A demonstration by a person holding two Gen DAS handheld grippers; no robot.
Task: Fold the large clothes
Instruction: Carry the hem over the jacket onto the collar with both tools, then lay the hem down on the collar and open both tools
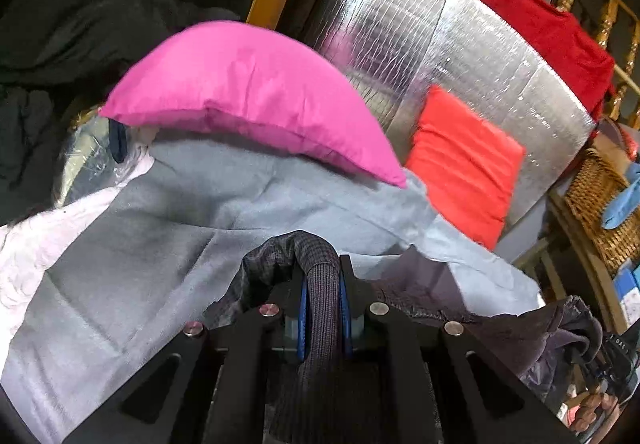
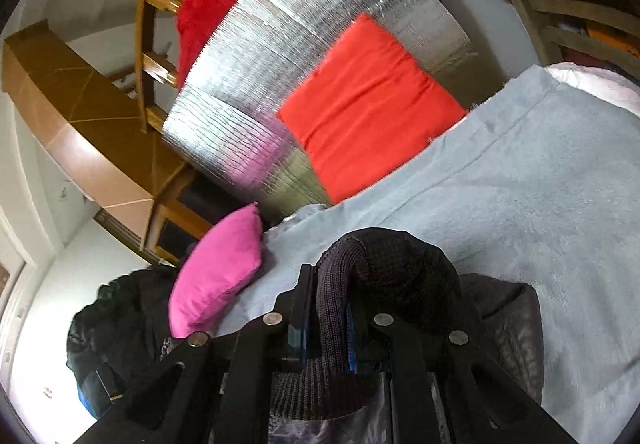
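Note:
A dark jacket with ribbed knit trim is held in both grippers over a bed covered by a light blue blanket (image 1: 120, 276). My left gripper (image 1: 323, 264) is shut on the jacket's ribbed band (image 1: 320, 308), which runs between its blue pads; the rest of the dark jacket (image 1: 560, 340) trails off to the lower right. My right gripper (image 2: 328, 276) is shut on another ribbed band (image 2: 332, 320) of the same jacket (image 2: 404, 268), whose fabric bunches over the fingertips and hangs below.
A pink pillow (image 1: 248, 99) and a red-orange cushion (image 1: 464, 159) lie at the head of the bed against a silver foil panel (image 1: 432, 43). A red cloth (image 1: 552, 27) hangs on the wooden headboard. Dark clothes (image 1: 80, 15) are piled left; a wicker basket (image 1: 600, 195) stands right.

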